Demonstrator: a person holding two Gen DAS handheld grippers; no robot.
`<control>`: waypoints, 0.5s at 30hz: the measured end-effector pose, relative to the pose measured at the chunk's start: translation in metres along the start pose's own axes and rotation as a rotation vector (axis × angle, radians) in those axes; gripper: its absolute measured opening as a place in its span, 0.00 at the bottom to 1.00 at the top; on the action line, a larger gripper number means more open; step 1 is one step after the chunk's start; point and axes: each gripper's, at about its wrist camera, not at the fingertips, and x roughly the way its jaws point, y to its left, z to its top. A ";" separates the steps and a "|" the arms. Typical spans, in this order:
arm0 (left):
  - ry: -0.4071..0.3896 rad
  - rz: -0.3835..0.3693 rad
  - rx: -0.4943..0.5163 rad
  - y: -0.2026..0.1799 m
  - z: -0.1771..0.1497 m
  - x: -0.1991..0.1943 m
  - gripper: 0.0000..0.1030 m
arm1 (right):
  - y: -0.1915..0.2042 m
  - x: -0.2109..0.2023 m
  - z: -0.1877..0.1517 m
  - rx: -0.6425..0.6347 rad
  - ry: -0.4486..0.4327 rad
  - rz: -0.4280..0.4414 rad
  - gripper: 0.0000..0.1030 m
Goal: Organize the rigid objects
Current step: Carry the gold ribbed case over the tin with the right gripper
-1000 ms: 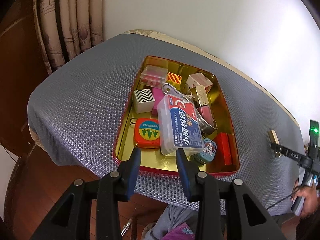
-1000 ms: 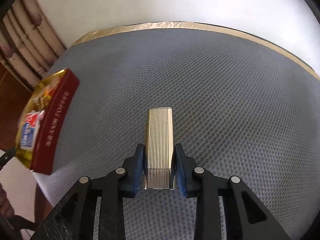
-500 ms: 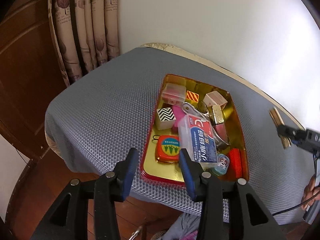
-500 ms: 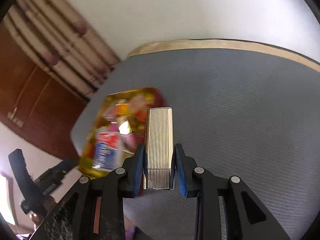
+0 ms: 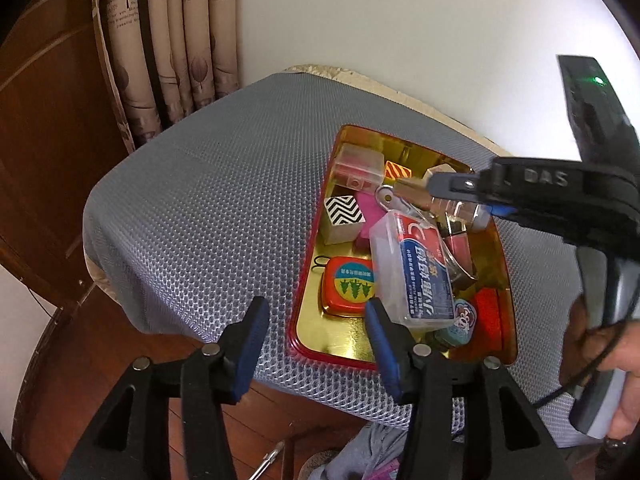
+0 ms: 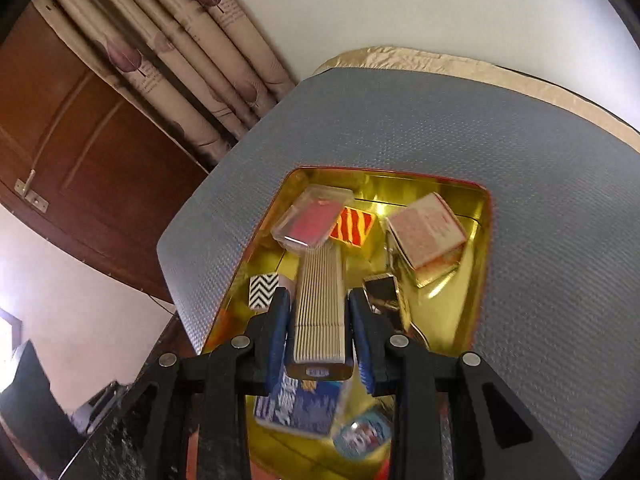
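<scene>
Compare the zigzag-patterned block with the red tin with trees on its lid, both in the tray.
The zigzag-patterned block is black-and-white with pale sides; the red tin is red with a blue, yellow and green label. The block is a boxy cube; the tin is flat with rounded corners. The block sits farther from the left wrist camera. Both rest in the gold tray.

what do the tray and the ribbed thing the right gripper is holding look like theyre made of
Tray: likely tin-plated metal, with a mirror-like gold inside that reflects its contents and a red rim.
Ribbed bar clamped in the right gripper: probably metal with a pale gold brushed sheen and fine lengthwise grooves, though plated plastic is possible.
</scene>
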 end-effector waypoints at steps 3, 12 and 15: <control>0.005 -0.001 0.005 0.002 0.000 0.004 0.49 | 0.006 0.008 0.004 -0.023 -0.008 -0.038 0.28; 0.020 0.008 0.000 0.002 -0.002 0.007 0.49 | 0.010 0.007 0.003 -0.033 -0.055 -0.036 0.43; 0.010 0.012 0.004 0.000 -0.003 0.005 0.49 | 0.013 -0.013 -0.003 -0.055 -0.124 -0.018 0.49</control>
